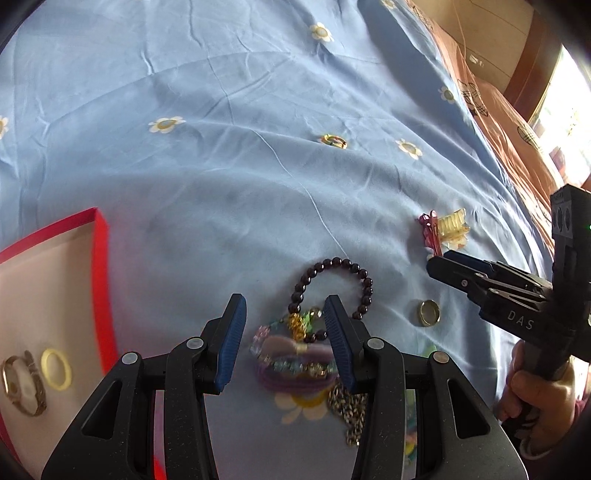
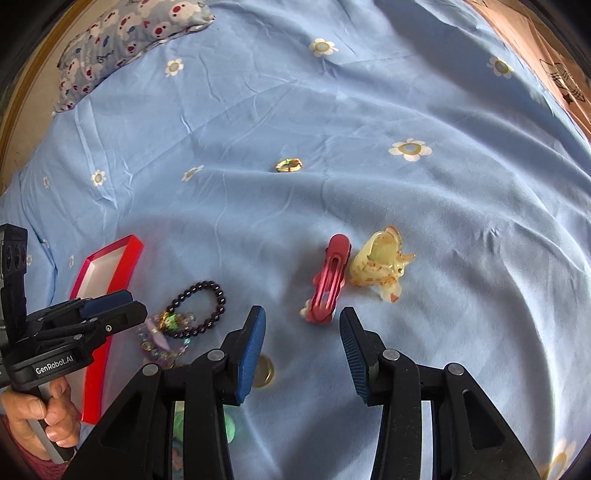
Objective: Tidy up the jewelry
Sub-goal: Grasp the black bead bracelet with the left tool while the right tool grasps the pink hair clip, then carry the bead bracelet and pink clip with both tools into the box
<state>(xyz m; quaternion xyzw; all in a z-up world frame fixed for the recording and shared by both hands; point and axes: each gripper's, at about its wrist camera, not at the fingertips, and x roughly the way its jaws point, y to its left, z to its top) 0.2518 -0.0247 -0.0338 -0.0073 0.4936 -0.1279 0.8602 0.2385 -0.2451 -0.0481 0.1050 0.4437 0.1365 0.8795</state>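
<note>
My left gripper [image 1: 285, 334] is open over a heap of jewelry: a dark bead bracelet [image 1: 334, 284], a purple hair tie [image 1: 295, 365], crystal beads and a chain [image 1: 347, 410]. The heap lies between its fingers. A red box [image 1: 99, 273] at the left holds a watch [image 1: 22, 384] and a yellow ring [image 1: 56, 369]. My right gripper [image 2: 303, 339] is open and empty, just short of a red hair clip [image 2: 330, 284] and a yellow claw clip [image 2: 380, 266]. A gold ring [image 2: 265, 373] lies beside its left finger. A small multicoloured ring [image 2: 288, 165] lies farther off.
Everything lies on a blue flowered bedsheet [image 2: 406, 110]. A patterned pillow [image 2: 125, 33] sits at the far left in the right wrist view. A brown blanket [image 1: 517, 129] borders the sheet on the right. A green object [image 2: 231, 424] shows under my right gripper.
</note>
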